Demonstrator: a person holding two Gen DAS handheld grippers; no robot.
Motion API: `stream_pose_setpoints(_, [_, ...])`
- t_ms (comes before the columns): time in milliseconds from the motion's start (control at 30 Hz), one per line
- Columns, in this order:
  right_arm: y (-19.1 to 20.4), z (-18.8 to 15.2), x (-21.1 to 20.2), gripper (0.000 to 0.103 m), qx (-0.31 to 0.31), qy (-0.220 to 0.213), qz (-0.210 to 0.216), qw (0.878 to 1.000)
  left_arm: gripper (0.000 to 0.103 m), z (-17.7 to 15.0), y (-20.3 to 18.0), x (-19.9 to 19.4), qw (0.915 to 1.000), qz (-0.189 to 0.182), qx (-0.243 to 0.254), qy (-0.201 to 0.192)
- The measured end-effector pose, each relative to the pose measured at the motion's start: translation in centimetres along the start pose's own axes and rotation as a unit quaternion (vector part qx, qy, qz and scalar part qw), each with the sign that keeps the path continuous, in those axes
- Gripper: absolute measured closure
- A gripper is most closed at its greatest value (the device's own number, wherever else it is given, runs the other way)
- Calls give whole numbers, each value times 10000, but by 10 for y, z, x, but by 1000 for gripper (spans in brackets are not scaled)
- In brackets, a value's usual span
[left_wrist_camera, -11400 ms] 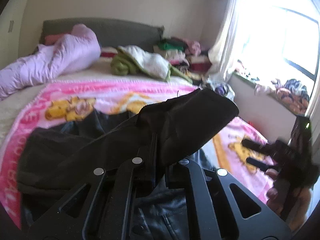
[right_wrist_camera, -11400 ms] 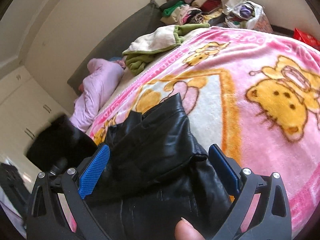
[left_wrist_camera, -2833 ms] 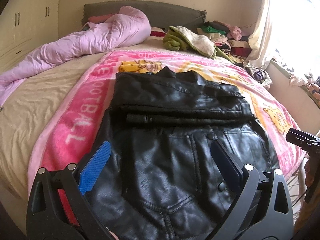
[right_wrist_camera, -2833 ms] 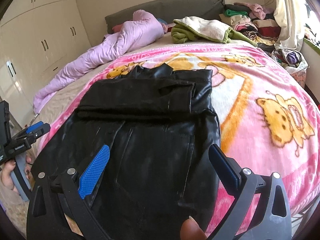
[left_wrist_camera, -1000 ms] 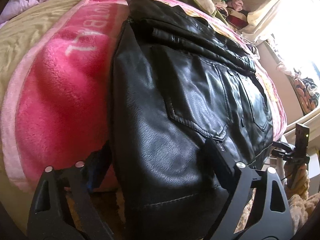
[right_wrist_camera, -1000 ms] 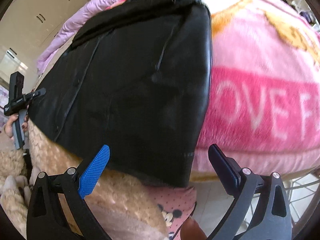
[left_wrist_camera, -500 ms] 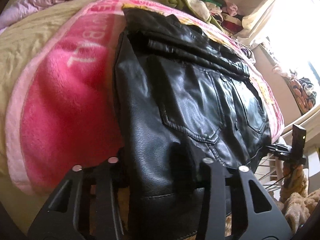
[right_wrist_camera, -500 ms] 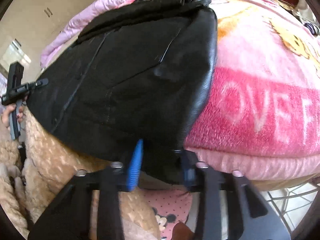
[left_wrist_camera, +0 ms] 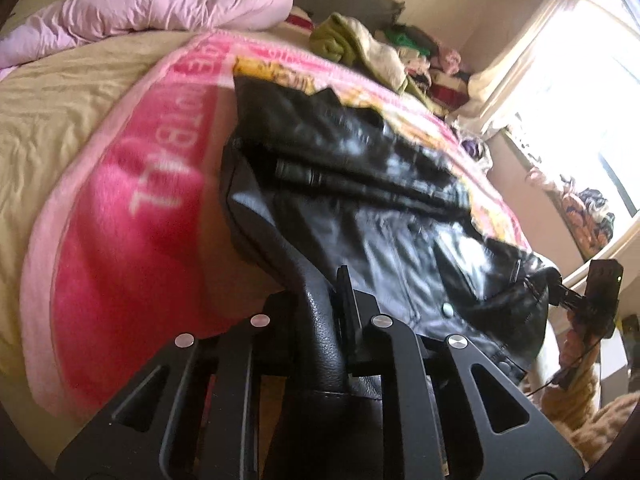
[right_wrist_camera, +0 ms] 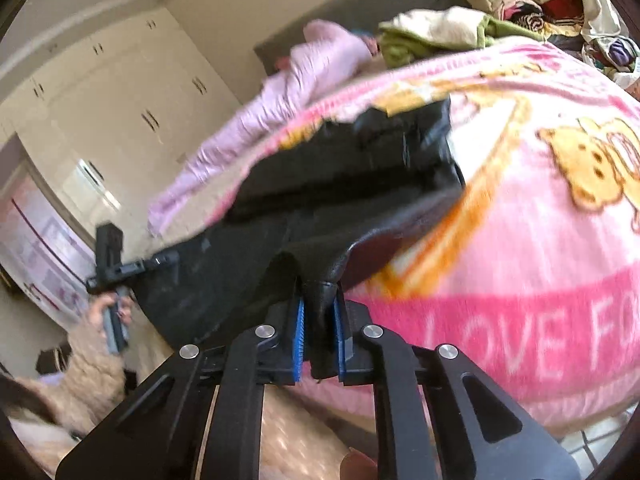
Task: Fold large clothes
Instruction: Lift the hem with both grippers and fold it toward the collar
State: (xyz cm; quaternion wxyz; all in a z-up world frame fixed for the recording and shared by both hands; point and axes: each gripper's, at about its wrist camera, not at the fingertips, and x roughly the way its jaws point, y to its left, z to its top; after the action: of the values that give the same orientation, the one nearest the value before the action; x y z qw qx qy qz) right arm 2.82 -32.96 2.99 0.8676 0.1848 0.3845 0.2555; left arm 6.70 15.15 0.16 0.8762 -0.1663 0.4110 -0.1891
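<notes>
Left wrist view: the left gripper [left_wrist_camera: 320, 312] at lower centre has its fingers clamped on the near hem of a black leather jacket [left_wrist_camera: 360, 184], which spreads across the frame's middle over a pink cartoon blanket [left_wrist_camera: 132, 216]

Right wrist view: the right gripper [right_wrist_camera: 319, 336], blue pads [right_wrist_camera: 299, 340] pressed together, pinches the jacket's other hem corner; the jacket [right_wrist_camera: 320, 200] stretches toward the upper centre, with the left gripper [right_wrist_camera: 132, 268] at mid-left
</notes>
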Motion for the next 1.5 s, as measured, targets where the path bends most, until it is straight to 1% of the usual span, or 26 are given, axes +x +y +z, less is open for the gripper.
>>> stream_pose_setpoints(167, [0, 26, 2, 93, 114, -368, 143, 9992, 94, 28, -5, -4, 9996, -76, -120, -255])
stream_pose_setpoints(233, [3, 40, 4, 93, 164, -536, 154, 9983, 94, 39, -5, -3, 9992, -92, -201, -341])
stream_pose_setpoints(433, [-7, 82, 10, 93, 349, -951, 284, 9945, 93, 70, -5, 4, 9973, -90, -410, -607])
stream_pose_setpoints(567, [-17, 107, 21, 93, 512, -1065, 355, 9924, 93, 90, -5, 16, 9957, -125, -587, -706])
stream_pose_setpoints(733, [-27, 136, 41, 93, 593, -1115, 315, 9915, 92, 115, 0, 37, 9930, -181, -880, -765])
stream_pose_setpoints(833, [-37, 153, 55, 93, 709, -1126, 283, 9907, 90, 130, 5, 50, 9904, -135, -1122, -795])
stream_pose_setpoints(933, [-50, 168, 69, 93, 845, -1116, 167, 9900, 88, 143, 9, 64, 9884, -36, -1301, -786])
stream_pose_setpoints(1100, [-75, 187, 97, 92, 1112, -984, -137, 9888, 84, 158, 19, 88, 9811, 108, -1745, -830])
stream_pose_setpoints(1267, [-94, 197, 125, 92, 1264, -804, -400, 9879, 83, 162, 30, 110, 9726, 185, -2151, -859])
stream_pose_setpoints(1367, [-101, 201, 138, 92, 1278, -723, -512, 9878, 83, 160, 35, 119, 9687, 221, -2291, -931])
stream_pose_setpoints(1500, [-106, 204, 149, 92, 1320, -642, -583, 9874, 83, 156, 32, 127, 9719, 388, -2072, -1047])
